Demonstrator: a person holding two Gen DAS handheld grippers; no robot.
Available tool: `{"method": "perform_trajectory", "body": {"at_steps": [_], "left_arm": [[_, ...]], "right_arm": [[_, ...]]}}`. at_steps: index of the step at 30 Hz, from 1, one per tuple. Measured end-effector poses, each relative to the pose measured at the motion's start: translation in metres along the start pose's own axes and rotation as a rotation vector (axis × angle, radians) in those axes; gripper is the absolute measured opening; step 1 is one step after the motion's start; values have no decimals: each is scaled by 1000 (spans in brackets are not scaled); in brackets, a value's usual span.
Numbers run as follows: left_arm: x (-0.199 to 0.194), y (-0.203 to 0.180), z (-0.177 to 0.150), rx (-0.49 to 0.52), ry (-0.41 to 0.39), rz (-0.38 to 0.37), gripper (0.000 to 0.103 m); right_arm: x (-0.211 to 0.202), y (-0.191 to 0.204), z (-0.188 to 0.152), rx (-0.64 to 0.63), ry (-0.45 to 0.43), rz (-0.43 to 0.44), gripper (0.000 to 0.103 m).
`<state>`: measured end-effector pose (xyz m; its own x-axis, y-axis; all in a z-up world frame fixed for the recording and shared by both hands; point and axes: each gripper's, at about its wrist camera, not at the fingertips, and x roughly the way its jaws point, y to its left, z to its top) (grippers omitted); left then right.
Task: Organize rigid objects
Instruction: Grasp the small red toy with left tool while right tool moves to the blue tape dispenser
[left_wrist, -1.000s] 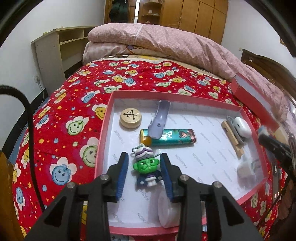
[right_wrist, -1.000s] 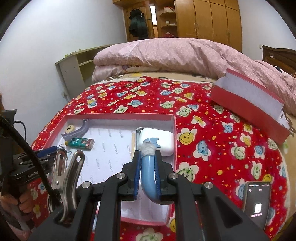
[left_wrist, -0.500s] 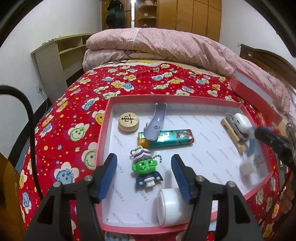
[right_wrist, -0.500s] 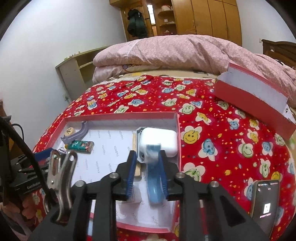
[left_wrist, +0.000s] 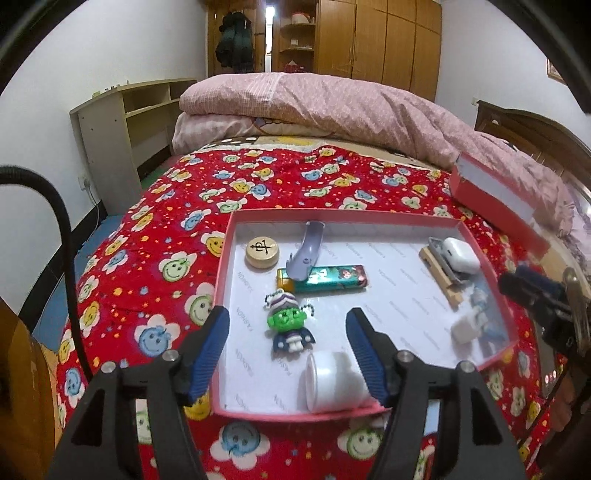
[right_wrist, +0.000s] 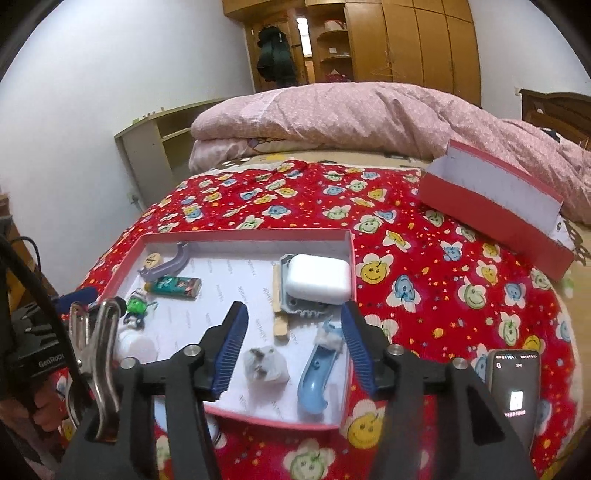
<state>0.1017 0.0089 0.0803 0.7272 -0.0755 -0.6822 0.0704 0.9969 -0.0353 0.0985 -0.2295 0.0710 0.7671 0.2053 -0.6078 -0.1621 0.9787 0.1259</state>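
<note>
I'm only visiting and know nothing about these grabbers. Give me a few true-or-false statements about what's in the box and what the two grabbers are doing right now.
1. The left gripper is clamped on the green doll. False: its jaws are open and the doll lies free in the tray.
2. The right gripper is open. True.
3. The blue hook lies in the tray. True.
4. The phone is inside the tray. False: it lies on the red bedspread, outside.
5. The white case sits in the tray. True.
</note>
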Motion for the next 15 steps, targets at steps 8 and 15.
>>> {"method": "perform_trajectory", "body": {"at_steps": [8,15], "left_arm": [[-25,-3,-18,-15,-6,-30,69],[-46,-9,-38,-8,0,-48,69]], "right_arm": [[-27,7,-19,-11,4,17,56],[-51,14,-46,-22,10,22,56]]}}
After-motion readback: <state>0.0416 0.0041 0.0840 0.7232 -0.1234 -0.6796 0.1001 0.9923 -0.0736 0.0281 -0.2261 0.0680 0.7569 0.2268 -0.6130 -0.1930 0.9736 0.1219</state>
